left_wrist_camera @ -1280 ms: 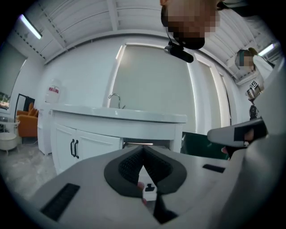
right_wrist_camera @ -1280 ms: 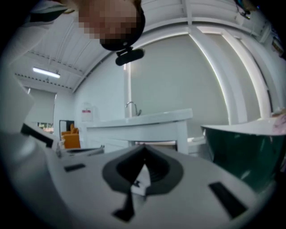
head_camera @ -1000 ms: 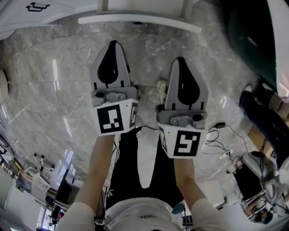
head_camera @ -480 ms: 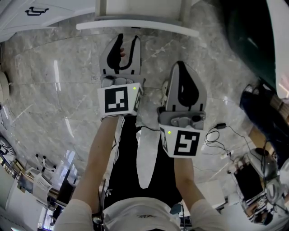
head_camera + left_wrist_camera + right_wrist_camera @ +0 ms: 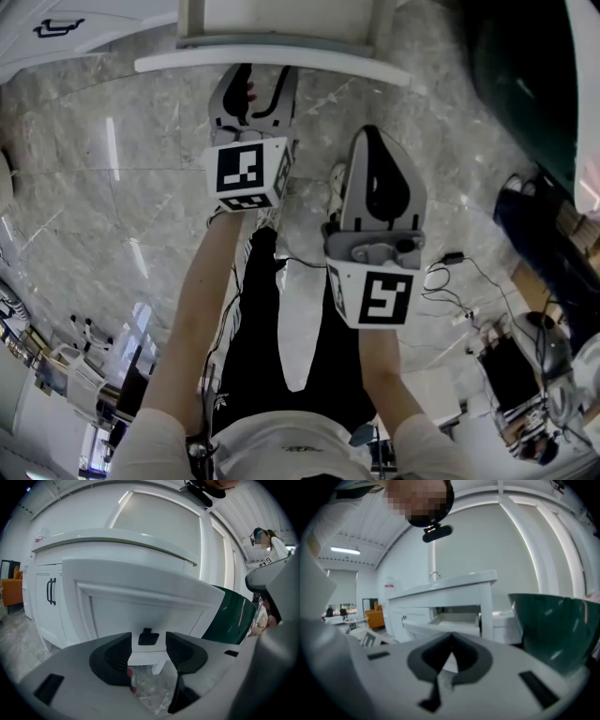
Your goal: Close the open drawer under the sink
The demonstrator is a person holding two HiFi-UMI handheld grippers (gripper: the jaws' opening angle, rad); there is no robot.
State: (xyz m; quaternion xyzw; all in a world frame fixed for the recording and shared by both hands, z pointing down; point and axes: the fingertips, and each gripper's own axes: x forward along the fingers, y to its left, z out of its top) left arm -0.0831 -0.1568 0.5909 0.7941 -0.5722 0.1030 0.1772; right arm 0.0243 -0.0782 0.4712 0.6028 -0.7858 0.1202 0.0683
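The open white drawer [image 5: 272, 58] juts out of the sink cabinet at the top of the head view. In the left gripper view its front panel [image 5: 140, 606] fills the middle, with a small black handle [image 5: 148, 638] low down. My left gripper [image 5: 253, 89] hovers just short of that front, its jaws opening; nothing is between them, and the handle shows beyond the gap [image 5: 148, 651]. My right gripper [image 5: 380, 159] hangs further back and to the right, shut and empty. From it the drawer [image 5: 452, 620] is seen open under the counter.
A dark green tub [image 5: 525, 84] stands right of the cabinet. White cabinet doors with black handles [image 5: 50, 591] lie to the left. Cables [image 5: 450, 272] and gear lie on the marble floor [image 5: 112, 216] at the right. The person's legs are below the grippers.
My left gripper has moved forward to the drawer front and its jaws have gone from shut to wide apart. The right gripper has hardly moved.
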